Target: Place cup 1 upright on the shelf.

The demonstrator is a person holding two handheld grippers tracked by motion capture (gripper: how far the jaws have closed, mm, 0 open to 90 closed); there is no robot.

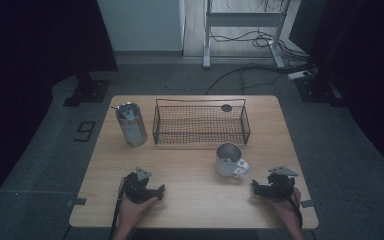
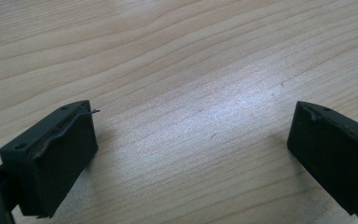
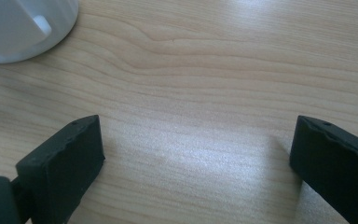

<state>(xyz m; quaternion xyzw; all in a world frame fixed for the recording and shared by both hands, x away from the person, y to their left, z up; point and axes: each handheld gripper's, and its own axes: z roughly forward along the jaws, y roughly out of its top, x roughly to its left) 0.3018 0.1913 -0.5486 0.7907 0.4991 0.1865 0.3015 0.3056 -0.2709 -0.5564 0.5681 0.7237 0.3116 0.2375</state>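
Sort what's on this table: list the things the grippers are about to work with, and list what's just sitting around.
Likely in play, nearest the grippers:
- white mug, close to the right gripper
- left gripper, open over bare table

Standing apart at the back:
- wire basket
- metal canister

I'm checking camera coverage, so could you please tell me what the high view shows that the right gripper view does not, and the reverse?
High view alone: the black wire mesh basket, the tall steel cylindrical canister, the left hand-held gripper and the person's hands.

Right gripper view alone: a close look along the right hand-held gripper, its black jaws wide apart with nothing between them.

Both: the light wooden table and the shiny metal mug with a handle, of which the right gripper view catches just an edge.
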